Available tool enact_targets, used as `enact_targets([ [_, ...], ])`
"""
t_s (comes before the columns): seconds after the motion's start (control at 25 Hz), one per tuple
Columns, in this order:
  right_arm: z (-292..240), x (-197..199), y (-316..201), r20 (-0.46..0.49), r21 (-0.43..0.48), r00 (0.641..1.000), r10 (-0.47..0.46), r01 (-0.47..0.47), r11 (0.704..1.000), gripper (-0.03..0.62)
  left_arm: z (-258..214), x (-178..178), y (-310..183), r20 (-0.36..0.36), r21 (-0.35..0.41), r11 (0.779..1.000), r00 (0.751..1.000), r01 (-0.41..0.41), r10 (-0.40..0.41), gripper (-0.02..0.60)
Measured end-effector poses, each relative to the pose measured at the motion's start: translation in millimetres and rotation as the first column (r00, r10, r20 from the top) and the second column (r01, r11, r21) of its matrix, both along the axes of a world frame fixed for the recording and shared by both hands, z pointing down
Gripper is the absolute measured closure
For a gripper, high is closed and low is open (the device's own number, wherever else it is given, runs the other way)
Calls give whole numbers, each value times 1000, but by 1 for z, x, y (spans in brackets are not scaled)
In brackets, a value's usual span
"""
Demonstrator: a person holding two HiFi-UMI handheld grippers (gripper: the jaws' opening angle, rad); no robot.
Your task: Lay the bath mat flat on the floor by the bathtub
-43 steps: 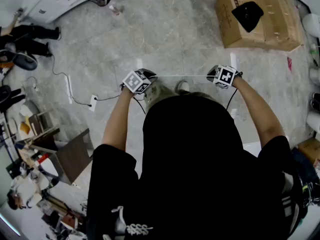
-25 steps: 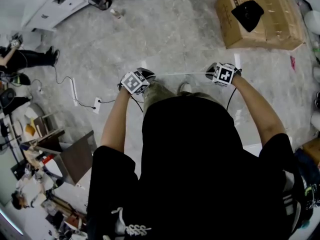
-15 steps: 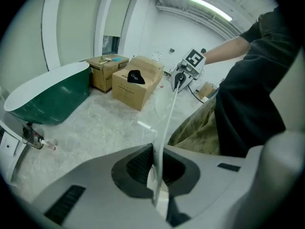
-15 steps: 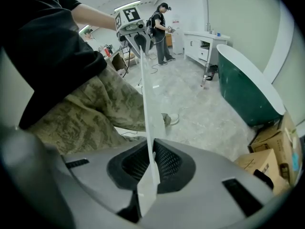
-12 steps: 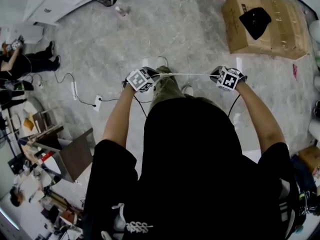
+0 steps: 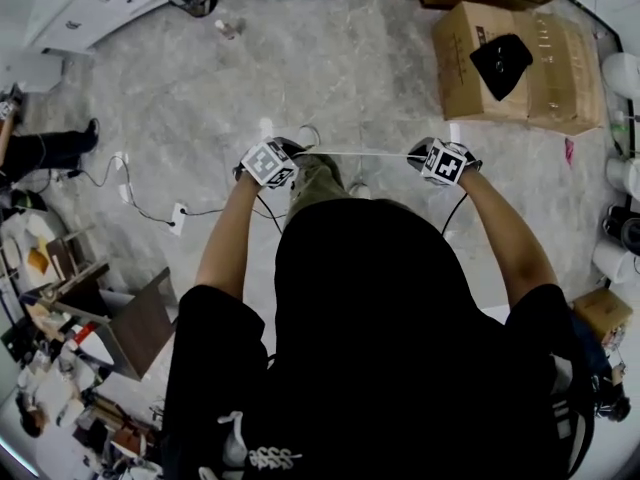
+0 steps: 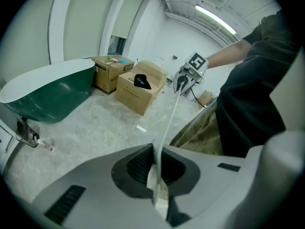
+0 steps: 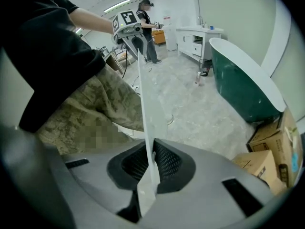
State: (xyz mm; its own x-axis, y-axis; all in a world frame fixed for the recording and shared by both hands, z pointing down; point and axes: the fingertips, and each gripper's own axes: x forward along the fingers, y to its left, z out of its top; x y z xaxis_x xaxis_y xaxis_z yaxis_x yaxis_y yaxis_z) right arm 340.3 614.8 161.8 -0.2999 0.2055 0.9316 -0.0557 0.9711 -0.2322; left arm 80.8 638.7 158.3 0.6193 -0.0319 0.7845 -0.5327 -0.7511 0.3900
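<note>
My left gripper and right gripper are each clamped shut on the bath mat, stretched taut between them. Either thin pinch could slip and crumple it.

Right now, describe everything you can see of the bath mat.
The bath mat is a thin white sheet, seen almost edge-on. It is stretched taut between the left tool and right tool, each shut on one end. It is held in the air before the person's legs, above the grey floor, not yet laid down.
</note>
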Motion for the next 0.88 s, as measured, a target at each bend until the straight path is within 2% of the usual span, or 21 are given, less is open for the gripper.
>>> enact_targets([
  [0.32, -2, -44, -61, -46, 28, 998, -33, 35, 999, 562, 2, -46, -64, -25, -15, 998, 998, 54, -54, 557],
  [0.56, -5, -77, -104, -59, 29, 998, 17, -15, 999, 562, 6, -78, -97, -56, -20, 1000, 998, 21, -22, 557],
  [0.88, -1, -132, -148, -81, 28, 995, 65, -63, 998, 562, 15, -129, -129, -122, 3, 999, 992, 33, -32, 557],
])
